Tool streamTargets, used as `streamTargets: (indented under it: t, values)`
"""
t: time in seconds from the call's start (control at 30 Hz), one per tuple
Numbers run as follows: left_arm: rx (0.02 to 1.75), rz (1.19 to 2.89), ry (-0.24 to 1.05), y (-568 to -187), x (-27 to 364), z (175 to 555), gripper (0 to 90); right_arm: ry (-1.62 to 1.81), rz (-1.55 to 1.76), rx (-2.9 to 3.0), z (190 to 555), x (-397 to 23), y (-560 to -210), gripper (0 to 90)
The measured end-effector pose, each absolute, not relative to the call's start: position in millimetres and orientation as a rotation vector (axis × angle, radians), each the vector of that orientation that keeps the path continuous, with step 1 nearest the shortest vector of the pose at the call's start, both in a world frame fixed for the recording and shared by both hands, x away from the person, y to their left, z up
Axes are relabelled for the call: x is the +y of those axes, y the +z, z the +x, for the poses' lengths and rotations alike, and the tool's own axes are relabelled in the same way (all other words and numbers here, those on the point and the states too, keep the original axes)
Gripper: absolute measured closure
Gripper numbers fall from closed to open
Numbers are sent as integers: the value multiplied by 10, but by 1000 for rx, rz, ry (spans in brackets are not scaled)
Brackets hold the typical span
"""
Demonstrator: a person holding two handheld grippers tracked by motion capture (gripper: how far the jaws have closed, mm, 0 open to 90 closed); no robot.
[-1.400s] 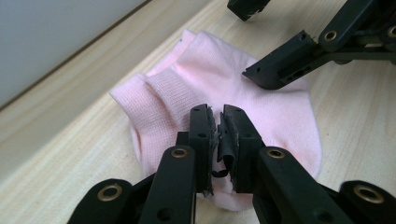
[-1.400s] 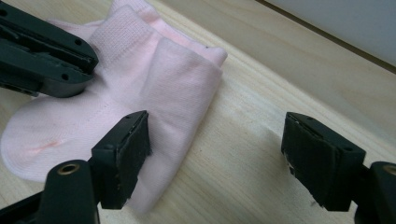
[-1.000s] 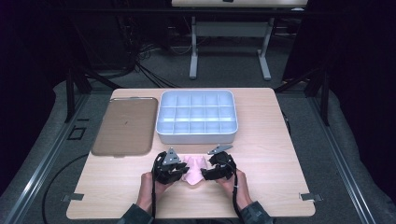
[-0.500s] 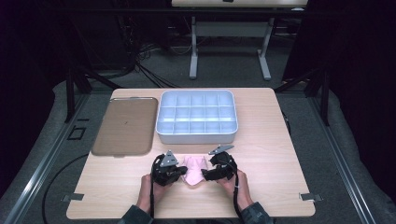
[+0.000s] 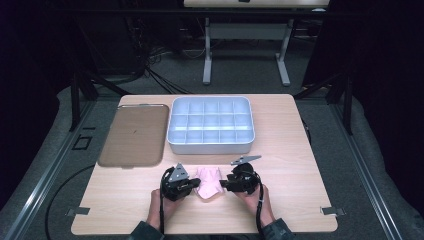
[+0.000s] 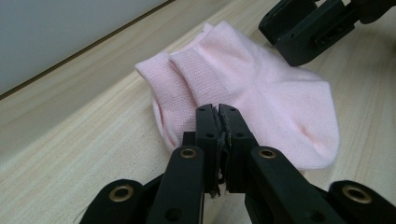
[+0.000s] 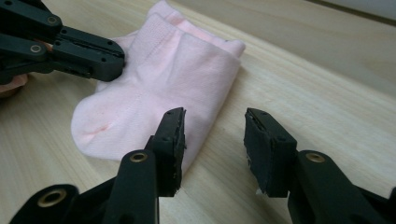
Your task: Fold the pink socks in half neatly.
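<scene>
up close we see our left gripper fingers pinched, seemingly on the pale pink sock edge; right gripper fingers, just closing, stand apart over its side.

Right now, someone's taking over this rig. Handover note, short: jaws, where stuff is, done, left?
Left gripper: jaws shut at the edge of the pink socks; whether fabric is pinched, I can't tell.
Right gripper: jaws have just been closing, a gap remains; one jaw is over the socks' edge, nothing gripped.
Socks: lying flat, one on the other, on the table at the near edge, between both grippers.
Compartment tray: behind the socks, all cells empty. Flat brown tray to its left, bare.
Done: socks laid together.
Left: probably fold or roll the pair and put it in a cell.
</scene>
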State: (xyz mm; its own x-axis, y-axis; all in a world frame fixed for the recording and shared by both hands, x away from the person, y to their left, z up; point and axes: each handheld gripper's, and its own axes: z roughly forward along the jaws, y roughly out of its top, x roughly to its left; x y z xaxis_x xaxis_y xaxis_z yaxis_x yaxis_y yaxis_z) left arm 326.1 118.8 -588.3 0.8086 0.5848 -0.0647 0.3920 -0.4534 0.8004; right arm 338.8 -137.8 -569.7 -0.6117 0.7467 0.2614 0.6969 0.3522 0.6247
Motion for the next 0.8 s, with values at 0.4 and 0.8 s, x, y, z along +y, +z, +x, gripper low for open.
streamTargets:
  t: [0.4,0.8]
  values:
    - [716,2107,278,-5882,1189,3259,871,1184,1403,2561,3448,-1356,-5755,666]
    - [716,2107,287,-5882,1183,3252,872,1205,1408,2554,3432,-1299,-5796,849]
